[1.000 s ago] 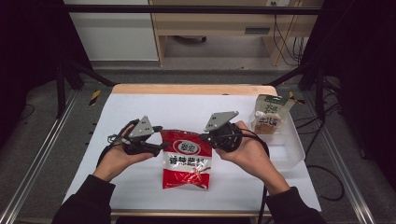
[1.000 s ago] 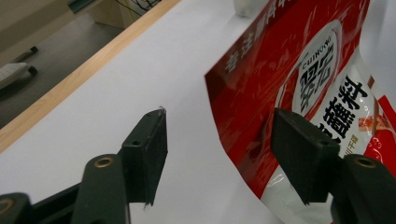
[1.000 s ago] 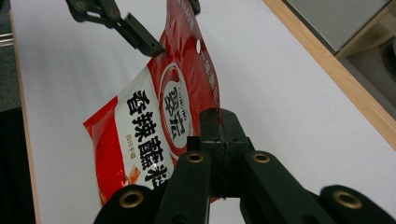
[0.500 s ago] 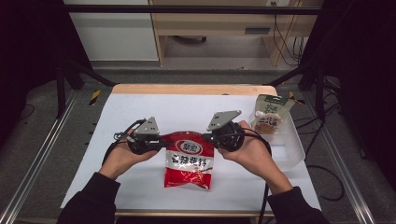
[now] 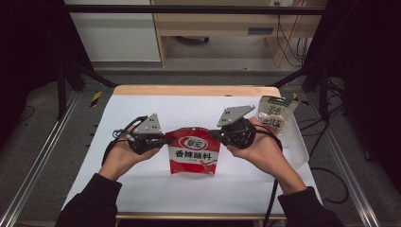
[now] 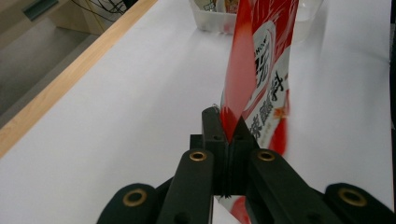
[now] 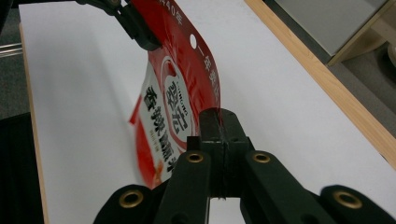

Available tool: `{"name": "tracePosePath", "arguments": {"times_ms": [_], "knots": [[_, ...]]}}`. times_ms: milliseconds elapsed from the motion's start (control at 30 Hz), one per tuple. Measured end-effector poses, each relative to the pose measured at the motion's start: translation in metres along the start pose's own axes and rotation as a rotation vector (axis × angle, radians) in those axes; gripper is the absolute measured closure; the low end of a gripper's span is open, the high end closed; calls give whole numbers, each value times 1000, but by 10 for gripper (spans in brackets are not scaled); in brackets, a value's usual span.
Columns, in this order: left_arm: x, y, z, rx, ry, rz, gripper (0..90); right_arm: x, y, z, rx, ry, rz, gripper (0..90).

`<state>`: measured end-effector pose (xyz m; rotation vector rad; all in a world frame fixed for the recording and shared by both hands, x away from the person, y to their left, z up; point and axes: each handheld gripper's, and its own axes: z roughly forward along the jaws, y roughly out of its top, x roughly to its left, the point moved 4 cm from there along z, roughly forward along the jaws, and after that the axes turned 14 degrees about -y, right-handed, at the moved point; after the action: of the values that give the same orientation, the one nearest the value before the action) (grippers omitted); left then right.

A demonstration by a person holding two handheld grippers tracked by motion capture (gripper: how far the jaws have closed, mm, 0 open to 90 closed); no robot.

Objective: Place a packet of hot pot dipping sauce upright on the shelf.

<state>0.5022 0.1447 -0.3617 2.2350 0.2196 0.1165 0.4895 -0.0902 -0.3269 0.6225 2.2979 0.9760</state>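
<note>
Now the left gripper [image 5: 163, 140] has just closed its fingers on the left top corner of the red seasoning pouch [image 5: 194, 153], which hangs above the white bench [image 5: 142, 189]; the right gripper [image 5: 213, 134] pinches the right corner. Pulling unevenly could tear the pouch crookedly or slip a corner free, spilling seasoning.

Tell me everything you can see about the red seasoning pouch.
The red seasoning pouch is a glossy plastic bag with a white panel of red Chinese characters, an oval logo and a punched hang hole near the top. It hangs upright above the white table, sealed and slightly bowed. The left gripper pinches its upper left corner, the right gripper its upper right corner.
</note>
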Motion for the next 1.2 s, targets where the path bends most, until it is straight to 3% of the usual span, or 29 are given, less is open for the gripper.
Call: {"name": "tracePosePath", "arguments": {"times_ms": [233, 567, 767, 1200], "knots": [[0, 8, -4, -13, 9, 21, 900, -3, 2, -5, 20, 4, -34, 900], [-2, 11, -2, -5, 3, 31, 900, -2, 3, -1, 111, 37, -133, 778], [-4, 16, -1, -7, 4, 47, 900, -3, 6, 1, 162, 33, -194, 753], [-8, 19, 3, -17, -10, 66, 899, -2, -2, 15, 241, 39, -229, 748]]}}
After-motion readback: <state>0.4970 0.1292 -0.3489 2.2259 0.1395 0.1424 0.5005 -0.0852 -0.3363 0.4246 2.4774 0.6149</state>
